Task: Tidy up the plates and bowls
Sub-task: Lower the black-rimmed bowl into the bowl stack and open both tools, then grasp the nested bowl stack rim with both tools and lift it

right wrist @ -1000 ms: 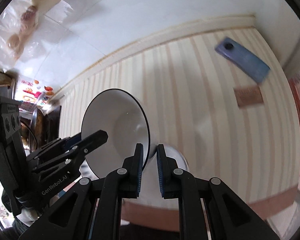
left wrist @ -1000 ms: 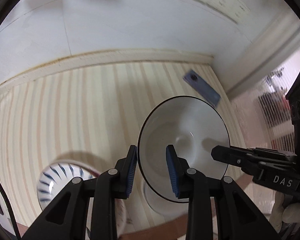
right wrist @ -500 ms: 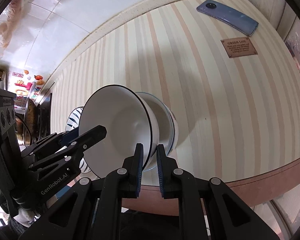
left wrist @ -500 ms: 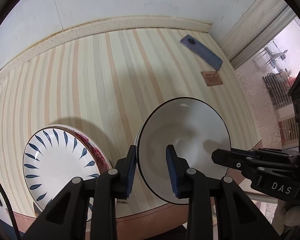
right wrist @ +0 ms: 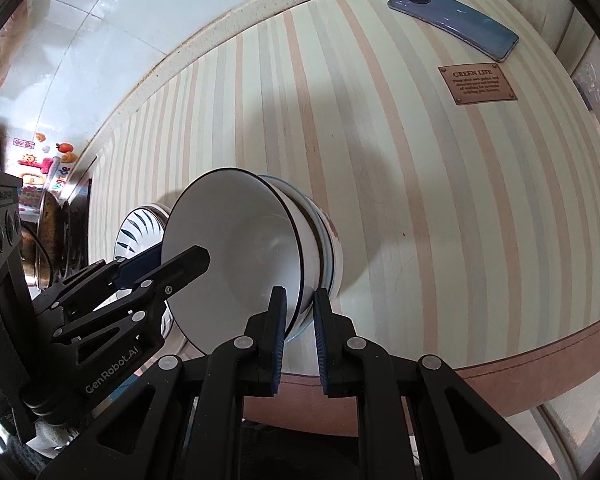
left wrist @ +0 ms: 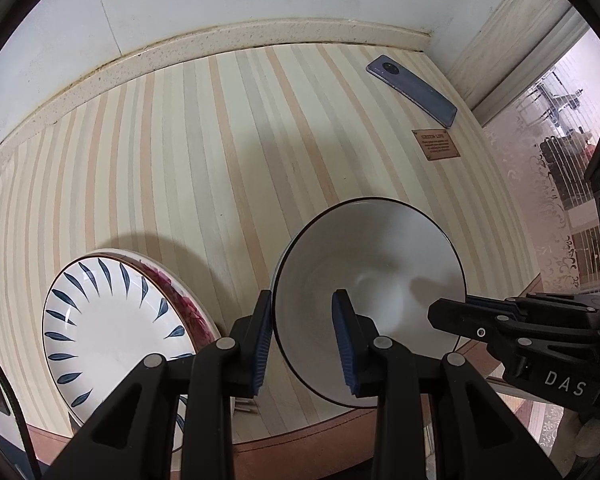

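Observation:
A white bowl [left wrist: 380,280] with a dark rim hangs tilted between both grippers. My left gripper [left wrist: 302,340] is shut on its near-left rim. My right gripper [right wrist: 300,332] is shut on the opposite rim, and in the right wrist view the bowl [right wrist: 236,248] leans into a stack of blue-rimmed bowls [right wrist: 328,240] on the table. Whether it rests on the stack I cannot tell. The right gripper [left wrist: 452,308] shows at the right of the left wrist view, the left gripper [right wrist: 172,262] at the left of the right wrist view. A blue-leaf plate [left wrist: 108,328] lies on a red-patterned plate to the left.
The striped tablecloth [left wrist: 220,160] runs back to a tiled wall. A blue phone [left wrist: 412,90] and a brown label [left wrist: 436,145] lie at the far right. The table's brown front edge [right wrist: 540,360] is close below. Pots [right wrist: 48,232] stand off the table's left end.
Both grippers have come down with the white bowl, from up against the wall to just over the bowl stack. Their grips on the rim look unchanged.

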### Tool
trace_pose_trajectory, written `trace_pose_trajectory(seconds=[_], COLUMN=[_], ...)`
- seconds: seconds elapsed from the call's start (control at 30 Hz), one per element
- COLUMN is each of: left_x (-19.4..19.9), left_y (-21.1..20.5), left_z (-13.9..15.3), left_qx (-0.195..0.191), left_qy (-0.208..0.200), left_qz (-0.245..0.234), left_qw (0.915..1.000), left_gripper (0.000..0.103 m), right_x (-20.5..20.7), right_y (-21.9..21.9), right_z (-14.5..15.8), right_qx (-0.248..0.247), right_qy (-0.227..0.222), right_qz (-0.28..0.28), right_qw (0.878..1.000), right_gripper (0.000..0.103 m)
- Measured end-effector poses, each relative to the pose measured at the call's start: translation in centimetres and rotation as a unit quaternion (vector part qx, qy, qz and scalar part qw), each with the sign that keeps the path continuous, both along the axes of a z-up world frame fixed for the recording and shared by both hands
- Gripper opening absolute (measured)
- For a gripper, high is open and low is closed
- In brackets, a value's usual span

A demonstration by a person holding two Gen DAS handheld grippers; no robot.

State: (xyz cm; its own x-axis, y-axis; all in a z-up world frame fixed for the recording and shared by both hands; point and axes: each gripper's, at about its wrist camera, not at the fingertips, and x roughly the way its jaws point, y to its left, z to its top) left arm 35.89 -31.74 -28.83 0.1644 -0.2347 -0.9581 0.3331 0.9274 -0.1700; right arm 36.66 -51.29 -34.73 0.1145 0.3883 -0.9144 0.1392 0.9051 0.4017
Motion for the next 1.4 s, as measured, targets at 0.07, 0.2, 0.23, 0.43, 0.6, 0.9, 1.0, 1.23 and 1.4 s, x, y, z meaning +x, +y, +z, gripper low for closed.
trace_pose_trajectory(seconds=[0.07,0.2,0.23,0.43,0.6,0.9,1.0,1.23,1.4], left_x=[0.0,0.0,0.0,-1.0,-2.6,-4.7,-5.5,-7.0,-6.4], left_y=[0.0,-0.1,0.0,0.2,1.0,2.8,3.5,4.7,5.3], left_z=[0.0,0.2,0.3,2.5,6.0,10.6,12.2,15.2,14.9], left_qx=[0.002,0.004,0.006,0.022,0.014,0.002,-0.001,-0.021,-0.039], left_qy=[-0.002,-0.004,-0.006,-0.034,-0.065,-0.107,-0.122,-0.145,-0.128], left_qz=[0.001,0.002,0.003,0.008,0.008,0.023,0.031,0.035,0.035], left_qw=[1.0000,1.0000,1.0000,0.9992,0.9978,0.9939,0.9920,0.9886,0.9904], left_gripper=[0.027,0.027,0.028,0.028,0.034,0.080,0.086,0.095,0.095], right_x=[0.2,0.3,0.3,-0.5,-2.2,-6.4,-7.7,-10.4,-10.4], right_y=[0.1,0.1,0.0,0.2,1.3,1.6,1.4,0.9,0.3], right_z=[-0.1,-0.2,-0.1,2.4,6.6,13.3,14.9,17.5,16.9], right_qx=[-0.002,0.004,0.006,-0.013,-0.055,-0.089,-0.095,-0.088,-0.055], right_qy=[0.004,0.008,0.009,-0.018,-0.061,-0.119,-0.130,-0.145,-0.134], right_qz=[0.000,0.001,0.000,0.001,0.017,0.006,-0.001,-0.021,-0.038], right_qw=[1.000,1.000,1.000,1.000,0.996,0.989,0.987,0.985,0.989], right_gripper=[0.016,0.017,0.017,0.018,0.066,0.087,0.092,0.096,0.097])
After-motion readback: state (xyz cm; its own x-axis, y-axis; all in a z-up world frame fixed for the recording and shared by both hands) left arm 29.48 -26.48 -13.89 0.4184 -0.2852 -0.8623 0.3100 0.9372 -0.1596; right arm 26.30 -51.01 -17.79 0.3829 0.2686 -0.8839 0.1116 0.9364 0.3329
